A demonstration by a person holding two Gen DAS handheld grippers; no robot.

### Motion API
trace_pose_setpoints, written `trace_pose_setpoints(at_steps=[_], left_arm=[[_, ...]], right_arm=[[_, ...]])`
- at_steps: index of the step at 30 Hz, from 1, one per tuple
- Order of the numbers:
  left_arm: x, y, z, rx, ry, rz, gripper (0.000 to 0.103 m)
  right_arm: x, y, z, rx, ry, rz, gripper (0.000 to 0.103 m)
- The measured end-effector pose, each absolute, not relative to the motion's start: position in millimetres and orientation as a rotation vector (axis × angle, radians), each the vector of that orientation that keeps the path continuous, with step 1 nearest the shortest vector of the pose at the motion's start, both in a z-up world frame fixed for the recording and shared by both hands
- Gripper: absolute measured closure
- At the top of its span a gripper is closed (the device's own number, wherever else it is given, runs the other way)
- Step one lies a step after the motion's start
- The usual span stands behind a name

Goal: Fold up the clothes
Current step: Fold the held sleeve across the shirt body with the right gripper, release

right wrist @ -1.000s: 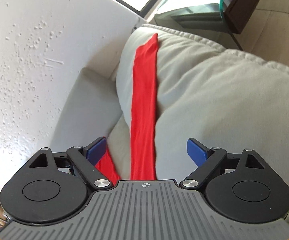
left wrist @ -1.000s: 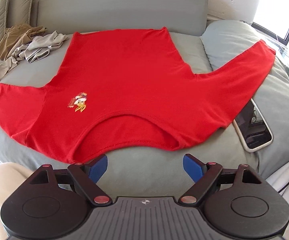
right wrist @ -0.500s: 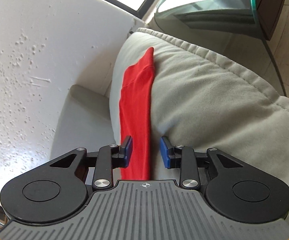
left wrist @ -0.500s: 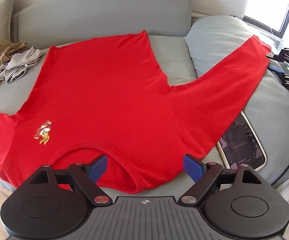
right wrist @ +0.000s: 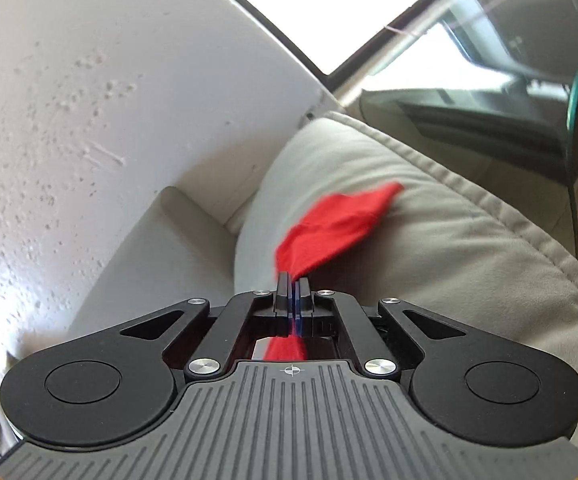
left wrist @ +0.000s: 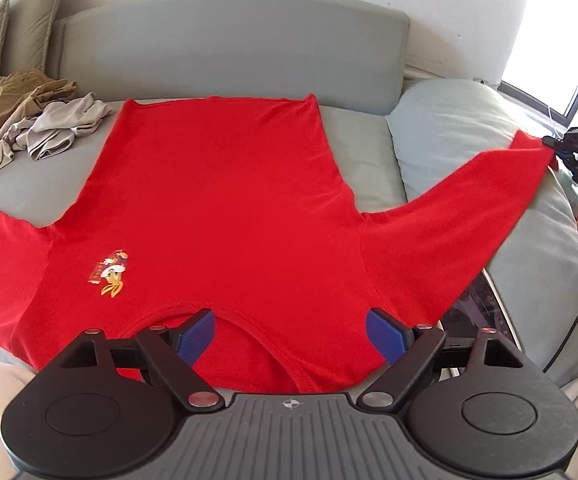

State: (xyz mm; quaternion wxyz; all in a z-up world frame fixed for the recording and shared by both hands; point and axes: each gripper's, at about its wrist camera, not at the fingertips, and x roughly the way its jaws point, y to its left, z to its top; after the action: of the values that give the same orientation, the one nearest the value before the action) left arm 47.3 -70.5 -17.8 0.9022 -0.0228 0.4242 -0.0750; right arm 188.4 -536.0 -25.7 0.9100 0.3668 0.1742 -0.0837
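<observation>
Pads of the right gripper (right wrist: 291, 286) have just closed flat together on the cuff of the red shirt (left wrist: 225, 216), pinching it over the sofa (left wrist: 353, 156) arm at its right end. From there the sleeve (left wrist: 449, 216) runs long and slanting back toward the shirt body, spread flat on the seat. The left gripper (left wrist: 289, 334) hovers with jaws wide and empty over the collar at the seat's front edge. The fold probably carries the cuff inward along that sleeve line
</observation>
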Motion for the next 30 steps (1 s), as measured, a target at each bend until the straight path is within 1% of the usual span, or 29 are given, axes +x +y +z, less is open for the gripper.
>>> trace_pose_setpoints(at_steps=[6,10,13,15,16,17,18,19,20,21,24,25,26,27,28,30], left_arm=[[31.2,5.1,0.9,-0.167,0.774,-0.02,0.019],[11.9,68.0,3.3,-0.279,0.717,0.105,0.019],[-4.8,108.7,-3.3,-0.369,0.715,0.188,0.02],[-14.5,127.7,-10.7,-0.404,0.728,0.227,0.02],[-18.1,134.4,-13.9,-0.414,0.736,0.235,0.02],[-21.4,140.4,-17.0,-0.423,0.744,0.24,0.02],[-24.7,146.4,-20.0,-0.432,0.751,0.245,0.02],[-27.5,150.8,-22.7,-0.443,0.755,0.241,0.02],[-28.2,152.1,-25.6,-0.45,0.755,0.225,0.02],[-28.3,152.4,-28.8,-0.454,0.755,0.206,0.02],[-21.4,142.8,-38.1,-0.434,0.755,0.13,0.027],[-17.3,137.0,-41.1,-0.42,0.755,0.1,0.034],[-10.4,128.9,-42.5,-0.393,0.754,0.055,0.039],[-0.6,117.8,-43.3,-0.357,0.756,0.005,0.048],[9.8,106.0,-44.0,-0.319,0.759,-0.045,0.054],[32.3,74.2,-44.9,-0.221,0.748,-0.133,0.056]], right_arm=[[156.7,-404.8,43.1,0.401,0.381,-0.022,0.101],[141.0,-292.8,71.9,0.198,0.369,0.104,0.101],[129.5,-195.7,71.0,0.041,0.394,0.203,0.101],[126.1,-135.9,47.4,-0.043,0.481,0.262,0.101],[124.7,-107.2,32.9,-0.089,0.534,0.291,0.099],[123.7,-80.8,16.8,-0.133,0.596,0.322,0.095],[122.8,-61.5,-2.3,-0.168,0.686,0.361,0.088],[120.8,-47.3,-20.5,-0.19,0.794,0.413,0.063],[116.8,-35.8,-36.8,-0.202,0.895,0.463,0.054],[108.0,-35.2,-45.9,-0.184,0.959,0.499,0.056],[79.6,-67.7,-49.2,-0.073,1.026,0.536,0.049],[71.7,-83.7,-44.5,-0.015,1.038,0.523,0.043],[64.8,-102.5,-39.4,0.052,1.042,0.507,0.041],[59.1,-122.5,-34.7,0.115,1.034,0.49,0.04],[54.6,-140.6,-31.0,0.167,1.021,0.465,0.038],[50.6,-169.0,-28.4,0.226,0.969,0.389,0.038]])
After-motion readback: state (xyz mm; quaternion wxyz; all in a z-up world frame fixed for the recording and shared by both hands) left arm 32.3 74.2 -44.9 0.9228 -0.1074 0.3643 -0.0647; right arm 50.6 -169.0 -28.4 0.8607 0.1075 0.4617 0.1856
